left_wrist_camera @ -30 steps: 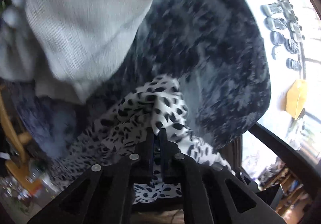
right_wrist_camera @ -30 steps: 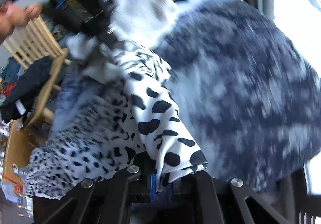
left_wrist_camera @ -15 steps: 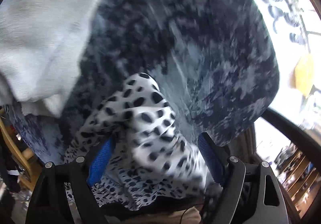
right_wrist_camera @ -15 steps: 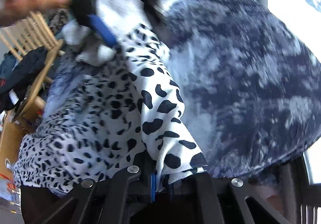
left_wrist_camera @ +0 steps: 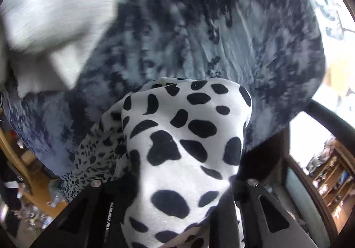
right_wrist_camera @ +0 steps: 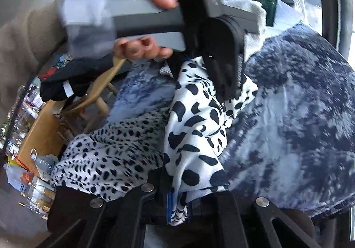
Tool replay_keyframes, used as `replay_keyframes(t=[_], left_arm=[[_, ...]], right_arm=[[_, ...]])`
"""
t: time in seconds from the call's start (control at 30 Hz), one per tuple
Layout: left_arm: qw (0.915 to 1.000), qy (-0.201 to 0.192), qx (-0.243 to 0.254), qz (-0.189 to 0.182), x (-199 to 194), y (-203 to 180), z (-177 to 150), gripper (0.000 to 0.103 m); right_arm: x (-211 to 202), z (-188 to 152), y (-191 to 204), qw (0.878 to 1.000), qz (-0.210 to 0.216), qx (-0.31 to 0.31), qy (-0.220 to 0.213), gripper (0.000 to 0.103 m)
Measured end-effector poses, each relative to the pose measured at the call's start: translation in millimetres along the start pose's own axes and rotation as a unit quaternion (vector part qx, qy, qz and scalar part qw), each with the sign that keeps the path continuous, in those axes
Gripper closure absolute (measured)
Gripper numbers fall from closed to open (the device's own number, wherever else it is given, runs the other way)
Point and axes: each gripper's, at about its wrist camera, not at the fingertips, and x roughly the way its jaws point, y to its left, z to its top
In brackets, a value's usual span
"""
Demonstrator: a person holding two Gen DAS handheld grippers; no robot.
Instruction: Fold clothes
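A white garment with black spots point(right_wrist_camera: 195, 128) lies on a blue-grey mottled cover point(right_wrist_camera: 288, 114). My right gripper point(right_wrist_camera: 177, 201) is shut on the garment's near edge. My left gripper point(right_wrist_camera: 230, 90), seen in the right wrist view, reaches down onto the garment's far fold. In the left wrist view the spotted garment point(left_wrist_camera: 182, 148) bulges up between the wide-apart jaws of my left gripper point(left_wrist_camera: 177, 183) and hides the fingertips.
A pale grey knitted garment point(left_wrist_camera: 60, 3) lies on the cover at the far left. The mottled cover point(left_wrist_camera: 221, 37) drapes over a rounded surface. A wooden chair point(right_wrist_camera: 97, 83) with dark clothes on it stands to the left. Bottles and clutter point(right_wrist_camera: 33, 172) lie below.
My left gripper was shut on the spotted garment, then opened. It now sits with the cloth bunched between its jaws. My right gripper keeps its hold.
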Motion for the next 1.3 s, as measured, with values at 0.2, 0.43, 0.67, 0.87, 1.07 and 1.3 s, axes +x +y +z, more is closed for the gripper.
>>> replay_keyframes(t=[0.2, 0.43, 0.67, 0.87, 1.07, 1.3], left_arm=[[0.9887, -0.105, -0.07, -0.081, -70.6, 48.5, -27.4, 0.085], [0.9779, -0.172, -0.101, -0.062, -139.1, 37.4, -16.4, 0.086], [0.9745, -0.186, -0.116, -0.05, -169.0, 5.6, 8.7, 0.087], [0.9673, -0.214, -0.114, -0.075, -207.8, -24.5, 23.8, 0.087], [0.951, -0.27, -0.089, -0.122, -260.2, -71.9, 37.2, 0.087], [0.9618, -0.23, -0.092, -0.115, -215.4, -79.1, 59.7, 0.087]], right_arm=[[-15.7, 34.1, 4.8, 0.999, -0.01, 0.018, -0.049, 0.096], [-31.9, 79.1, -5.6, 0.991, -0.097, 0.038, -0.082, 0.097], [-53.1, 115.1, -41.7, 0.988, -0.122, 0.078, -0.06, 0.097], [-87.1, 140.0, -63.0, 0.977, -0.173, 0.082, -0.096, 0.097], [-128.8, 160.7, -90.6, 0.952, -0.259, 0.087, -0.135, 0.097], [-123.7, 141.2, -109.1, 0.956, -0.265, 0.086, -0.095, 0.097]])
